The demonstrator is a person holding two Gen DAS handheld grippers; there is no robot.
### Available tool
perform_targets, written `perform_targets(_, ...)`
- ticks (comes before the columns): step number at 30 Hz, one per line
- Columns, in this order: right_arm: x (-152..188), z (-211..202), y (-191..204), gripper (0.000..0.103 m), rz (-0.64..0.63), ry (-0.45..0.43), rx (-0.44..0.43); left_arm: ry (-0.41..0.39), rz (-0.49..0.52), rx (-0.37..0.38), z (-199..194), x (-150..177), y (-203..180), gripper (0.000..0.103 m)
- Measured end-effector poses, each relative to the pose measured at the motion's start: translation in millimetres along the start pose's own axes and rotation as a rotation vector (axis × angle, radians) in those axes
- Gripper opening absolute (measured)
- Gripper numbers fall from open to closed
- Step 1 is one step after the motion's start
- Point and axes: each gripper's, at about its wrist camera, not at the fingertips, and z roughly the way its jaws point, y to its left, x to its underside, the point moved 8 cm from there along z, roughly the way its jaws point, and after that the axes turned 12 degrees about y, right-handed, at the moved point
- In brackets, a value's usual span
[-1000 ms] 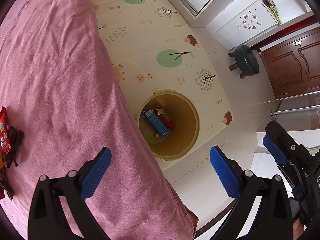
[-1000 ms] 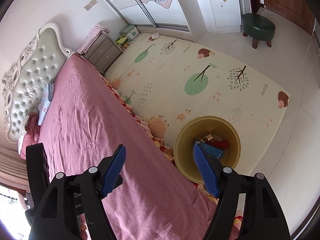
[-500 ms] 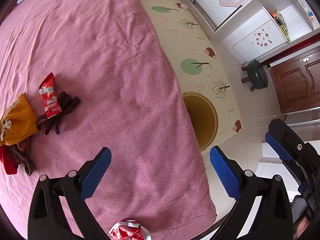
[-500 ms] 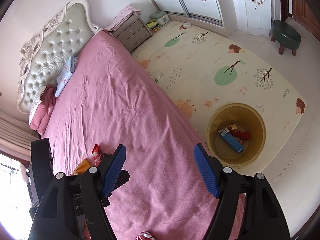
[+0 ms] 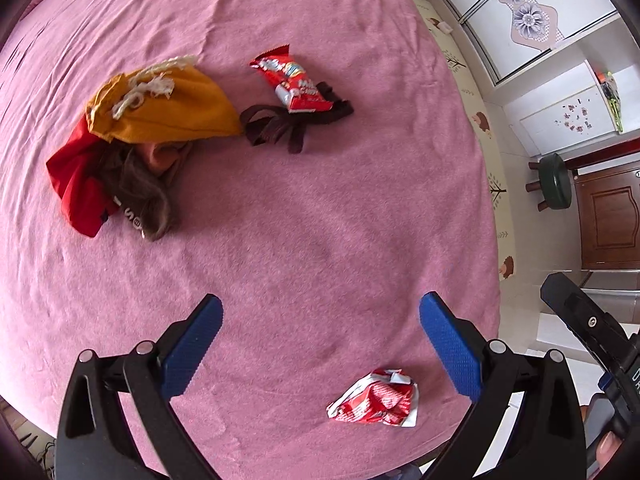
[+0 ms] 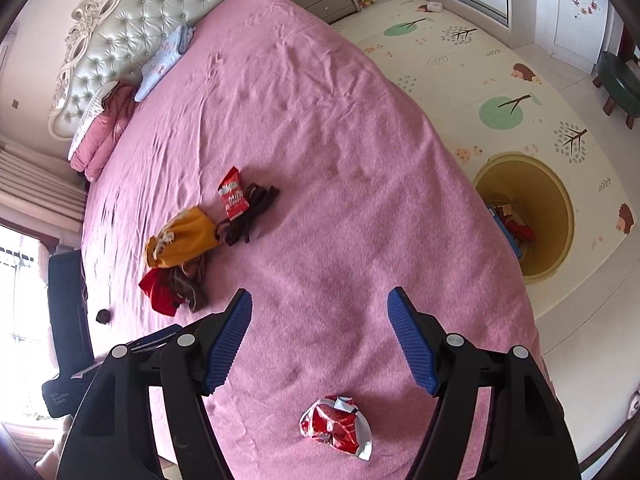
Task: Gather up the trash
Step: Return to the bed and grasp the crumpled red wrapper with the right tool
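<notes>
- The left gripper [image 5: 320, 336] hangs over the pink bed [image 5: 320, 208], its jaws spread apart with nothing between them.
- The right gripper [image 6: 320, 336] also stands spread and empty above the bed.
- A crumpled red wrapper [image 6: 335, 426] lies on the bed near its foot edge, just below both grippers.
- A red snack packet [image 5: 291, 80] rests on a dark strap [image 5: 280, 128], beside a heap of clothes [image 5: 136, 136].
- The yellow bin [image 6: 532, 216] stands on the floor mat [image 6: 460, 56] beside the bed, with trash inside.
</notes>
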Motion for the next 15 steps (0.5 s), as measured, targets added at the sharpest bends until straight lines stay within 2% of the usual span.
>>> perform_targets(8, 57.9, 29.7, -7.5, 0.069, 0.025, 0.060, 0.016, 0.051, 0.017, 0.001, 34.3, 54.1, 28.5, 0.098)
perform_targets(15, 97.4, 64.6, -24.9, 0.068, 0.072, 0.119, 0.025, 0.080, 0.056, 0.004, 58.4, 86.5, 38.9, 0.098)
